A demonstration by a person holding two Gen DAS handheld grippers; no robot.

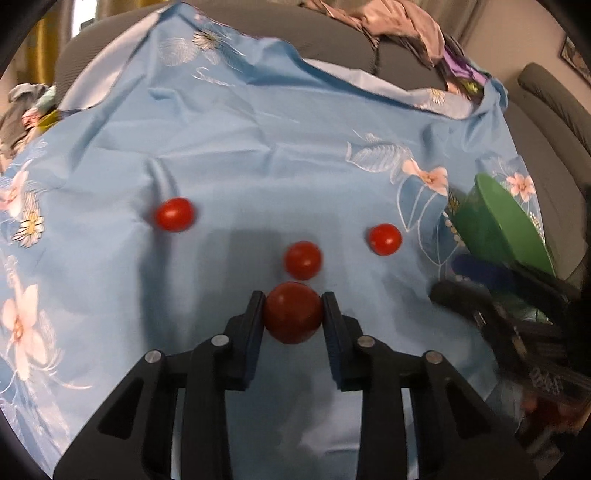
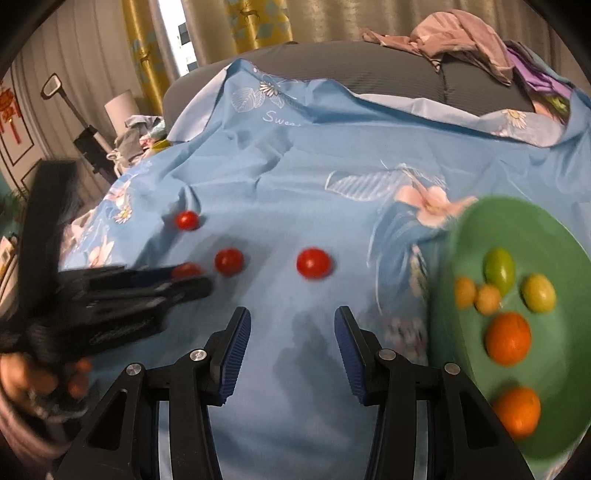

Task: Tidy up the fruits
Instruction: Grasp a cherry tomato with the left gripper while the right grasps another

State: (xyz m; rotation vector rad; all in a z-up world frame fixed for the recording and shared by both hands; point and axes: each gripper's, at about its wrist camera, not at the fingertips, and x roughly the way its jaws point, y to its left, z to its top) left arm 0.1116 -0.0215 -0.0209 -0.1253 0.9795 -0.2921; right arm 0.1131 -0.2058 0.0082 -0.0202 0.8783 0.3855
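My left gripper (image 1: 293, 299) is shut on a dark red cherry tomato (image 1: 291, 312) just above the blue floral cloth (image 1: 258, 147). Three more red tomatoes lie loose on the cloth: one right ahead (image 1: 303, 259), one to the right (image 1: 384, 239), one far left (image 1: 174, 214). In the right wrist view my right gripper (image 2: 291, 317) stands open with only cloth between its fingers. The left gripper (image 2: 184, 286) shows blurred at its left, the held tomato (image 2: 186, 271) peeking out. A green plate (image 2: 472, 240) at the right holds two oranges (image 2: 508, 338), two green fruits (image 2: 499, 269) and two small yellow ones (image 2: 464, 291).
The cloth drapes over a grey sofa (image 2: 369, 74), with crumpled clothes (image 2: 461, 33) on its back. More clothes and a white lamp (image 2: 122, 107) stand at the left, before curtains. A person's hand (image 2: 33, 380) holds the left gripper.
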